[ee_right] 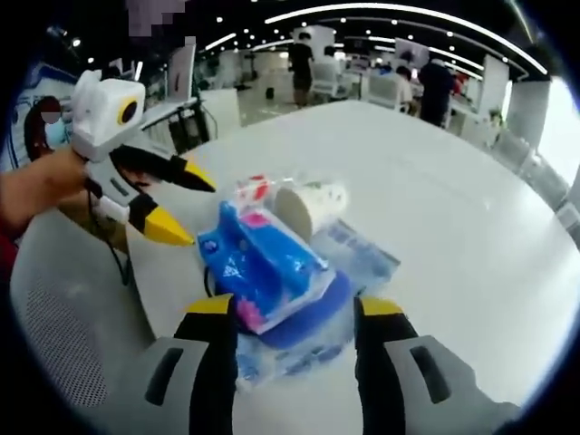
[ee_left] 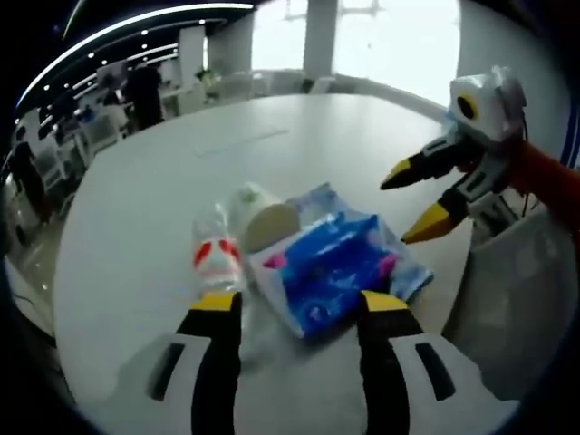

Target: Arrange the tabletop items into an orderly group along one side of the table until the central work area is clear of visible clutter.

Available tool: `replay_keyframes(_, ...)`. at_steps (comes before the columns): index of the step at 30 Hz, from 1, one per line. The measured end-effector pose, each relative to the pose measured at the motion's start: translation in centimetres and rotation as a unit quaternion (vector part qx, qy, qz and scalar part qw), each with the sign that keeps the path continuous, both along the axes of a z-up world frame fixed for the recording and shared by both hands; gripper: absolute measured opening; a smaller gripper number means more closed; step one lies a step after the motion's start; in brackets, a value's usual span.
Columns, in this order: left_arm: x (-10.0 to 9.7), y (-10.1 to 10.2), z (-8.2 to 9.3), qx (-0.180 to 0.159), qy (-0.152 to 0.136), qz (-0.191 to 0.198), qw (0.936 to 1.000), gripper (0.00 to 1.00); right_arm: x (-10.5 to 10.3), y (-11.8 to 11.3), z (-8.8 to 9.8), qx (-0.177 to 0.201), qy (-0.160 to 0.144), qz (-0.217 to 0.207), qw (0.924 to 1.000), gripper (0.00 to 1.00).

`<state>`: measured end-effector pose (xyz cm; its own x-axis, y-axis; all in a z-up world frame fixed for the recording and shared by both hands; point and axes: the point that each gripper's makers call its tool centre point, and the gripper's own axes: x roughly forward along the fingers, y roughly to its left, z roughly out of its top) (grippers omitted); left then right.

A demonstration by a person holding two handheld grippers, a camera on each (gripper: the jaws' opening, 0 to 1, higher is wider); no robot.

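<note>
Tissue pack (ee_left: pixel 331 272), soft, light and crinkly, lies just past my left gripper (ee_left: pixel 299 313), whose jaws gape wide and empty; I'd pinch its short end. Beside it lie a bottle (ee_left: pixel 216 254) and paper roll (ee_left: pixel 263 217). My right gripper (ee_left: pixel 412 204) hovers open beyond, near the table (ee_left: pixel 227 136) edge.

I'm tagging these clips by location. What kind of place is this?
Probably an open-plan office or lab hall: a large white round table in front, long ceiling light strips overhead, and people standing among desks and chairs behind. Bright windows line one side.
</note>
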<state>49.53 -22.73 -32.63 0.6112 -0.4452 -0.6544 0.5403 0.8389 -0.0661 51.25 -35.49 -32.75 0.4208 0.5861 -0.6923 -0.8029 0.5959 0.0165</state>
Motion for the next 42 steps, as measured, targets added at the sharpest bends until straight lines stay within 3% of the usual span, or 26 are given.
replay_keyframes(12,0.4,0.1,-0.7,-0.015,0.018,0.011,0.9997,0.38,0.1,0.1,-1.4,-0.005,0.029,-0.005,0.9995,0.32)
replay_keyframes(20,0.6,0.1,-1.2,-0.008,0.024,0.012,0.9996,0.34,0.6,0.3,-2.2,0.006,0.053,-0.017,0.9985,0.29)
replay_keyframes(42,1.0,-0.1,-1.9,0.004,0.024,0.01,0.9997,0.19,0.7,0.3,-3.1,0.016,0.072,-0.032,0.9967,0.17)
